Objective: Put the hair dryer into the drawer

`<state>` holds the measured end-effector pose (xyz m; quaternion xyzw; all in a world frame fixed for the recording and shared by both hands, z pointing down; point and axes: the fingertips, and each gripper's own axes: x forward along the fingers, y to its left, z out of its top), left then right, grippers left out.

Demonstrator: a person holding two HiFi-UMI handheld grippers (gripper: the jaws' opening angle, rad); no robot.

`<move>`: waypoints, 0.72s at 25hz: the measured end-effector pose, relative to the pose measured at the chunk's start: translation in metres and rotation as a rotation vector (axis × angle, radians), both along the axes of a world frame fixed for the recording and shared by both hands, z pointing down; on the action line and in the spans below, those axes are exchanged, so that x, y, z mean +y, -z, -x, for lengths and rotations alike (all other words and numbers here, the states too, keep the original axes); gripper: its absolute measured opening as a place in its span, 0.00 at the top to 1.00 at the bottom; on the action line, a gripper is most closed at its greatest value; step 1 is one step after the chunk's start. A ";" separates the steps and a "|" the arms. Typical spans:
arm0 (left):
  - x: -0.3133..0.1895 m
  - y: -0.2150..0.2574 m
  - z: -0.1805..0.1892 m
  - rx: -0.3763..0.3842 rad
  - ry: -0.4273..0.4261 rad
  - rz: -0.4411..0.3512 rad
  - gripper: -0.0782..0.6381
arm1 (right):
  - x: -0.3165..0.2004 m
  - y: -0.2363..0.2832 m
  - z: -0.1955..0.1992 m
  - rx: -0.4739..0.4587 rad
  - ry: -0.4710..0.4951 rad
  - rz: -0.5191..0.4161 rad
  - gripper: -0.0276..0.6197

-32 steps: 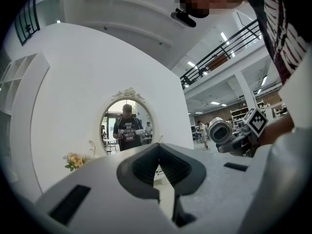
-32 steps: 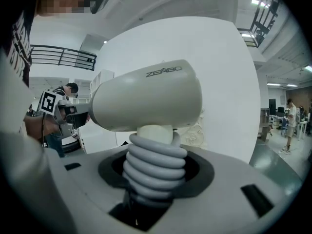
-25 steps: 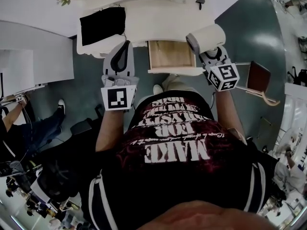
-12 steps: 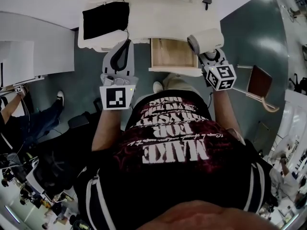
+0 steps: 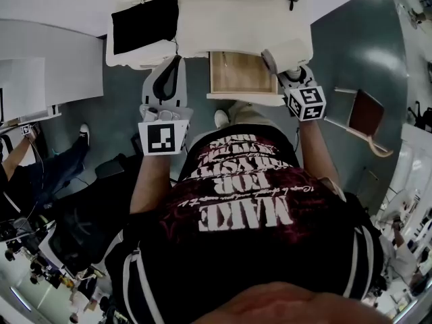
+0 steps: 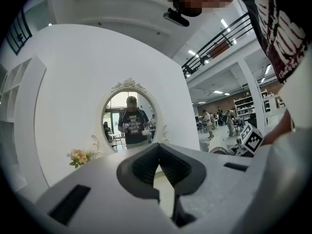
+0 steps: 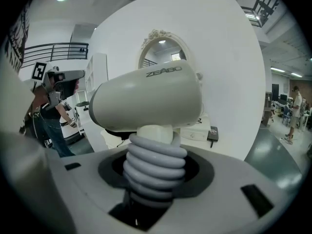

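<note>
At the drawer's 3 o'clock, right gripper (image 7: 155, 175): clamped on the hair dryer's cord-wrapped handle, with the body riding above the jaws.
Hair dryer (image 5: 289, 51): just beside the open drawer (image 5: 236, 74), not yet inside.
Left gripper (image 5: 177, 63): jaws together and empty, at the drawer's 9 o'clock.
Doing it well: carry the dryer toward 9 o'clock over the opening, clear the front rim, lay it flat, then let go.
</note>
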<state>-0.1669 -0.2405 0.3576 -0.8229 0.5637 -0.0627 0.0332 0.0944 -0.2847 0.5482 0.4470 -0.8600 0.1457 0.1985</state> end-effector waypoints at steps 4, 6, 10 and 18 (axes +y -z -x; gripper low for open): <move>-0.009 -0.003 -0.008 0.000 -0.010 0.013 0.89 | -0.006 -0.024 -0.004 0.022 0.009 0.037 0.66; -0.011 -0.005 -0.009 -0.002 -0.004 0.025 0.89 | -0.008 -0.035 -0.005 0.027 0.012 0.056 0.66; -0.017 -0.011 -0.008 -0.013 0.002 0.041 0.89 | -0.013 -0.054 -0.004 0.039 0.031 0.078 0.66; -0.022 -0.024 -0.012 -0.019 -0.001 0.068 0.89 | -0.018 -0.099 0.009 0.097 0.121 0.131 0.66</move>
